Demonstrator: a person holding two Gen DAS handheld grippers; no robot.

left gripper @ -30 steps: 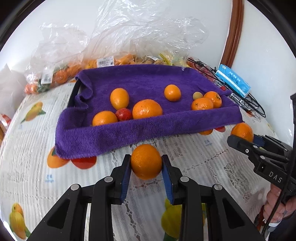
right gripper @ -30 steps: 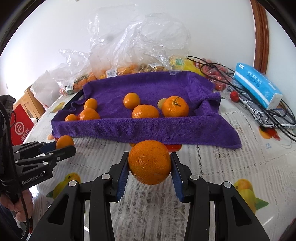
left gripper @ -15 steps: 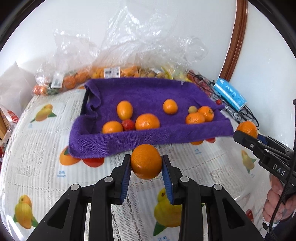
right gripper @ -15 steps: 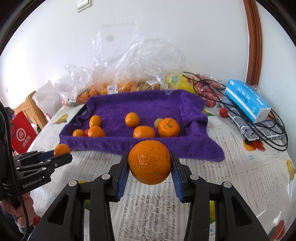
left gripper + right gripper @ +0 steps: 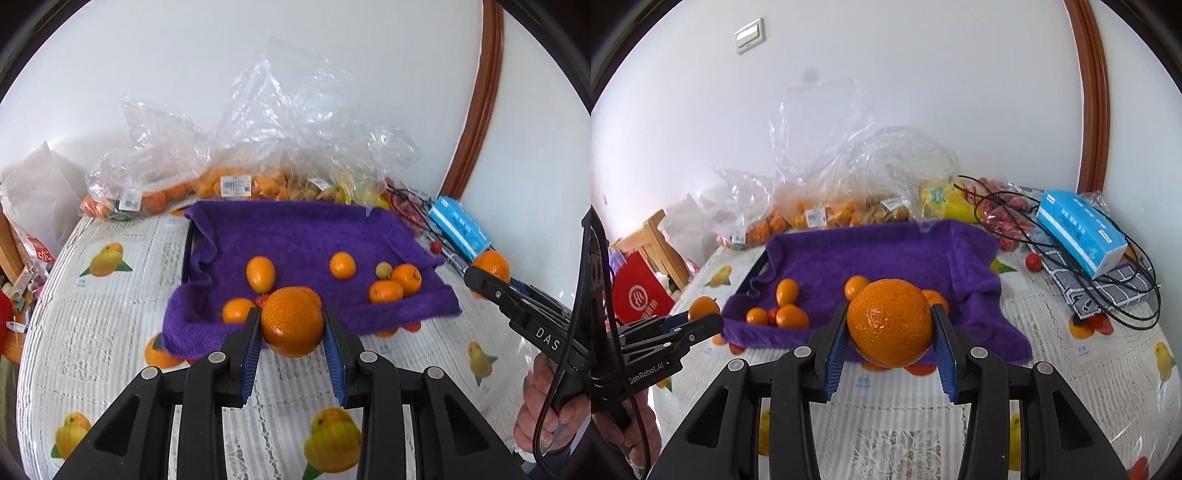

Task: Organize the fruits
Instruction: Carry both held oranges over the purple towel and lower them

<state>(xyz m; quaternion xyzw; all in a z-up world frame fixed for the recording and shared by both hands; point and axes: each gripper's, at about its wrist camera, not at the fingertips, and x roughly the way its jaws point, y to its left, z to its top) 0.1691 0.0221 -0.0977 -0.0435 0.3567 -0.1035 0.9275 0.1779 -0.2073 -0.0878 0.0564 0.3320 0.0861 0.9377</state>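
My left gripper (image 5: pixel 291 332) is shut on an orange (image 5: pixel 292 322), held above the tablecloth in front of a purple towel (image 5: pixel 303 236) draped over a tray. My right gripper (image 5: pixel 889 334) is shut on a larger orange (image 5: pixel 889 326), also raised before the towel (image 5: pixel 886 254). Several oranges and small fruits lie on the towel, such as an oval one (image 5: pixel 260 273) and a pair (image 5: pixel 395 284) at the right. The right gripper also shows in the left wrist view (image 5: pixel 491 273), and the left gripper in the right wrist view (image 5: pixel 703 314).
Clear plastic bags of fruit (image 5: pixel 236 184) stand behind the towel by the wall. A blue tissue pack (image 5: pixel 1078 230), black cables (image 5: pixel 1108 288) and a checked cloth lie at the right. A red bag (image 5: pixel 639 295) and a wooden chair are off the table's left edge.
Both grippers have risen and drawn back from the towel, each still holding its orange. The towel and its fruit look smaller and farther away.
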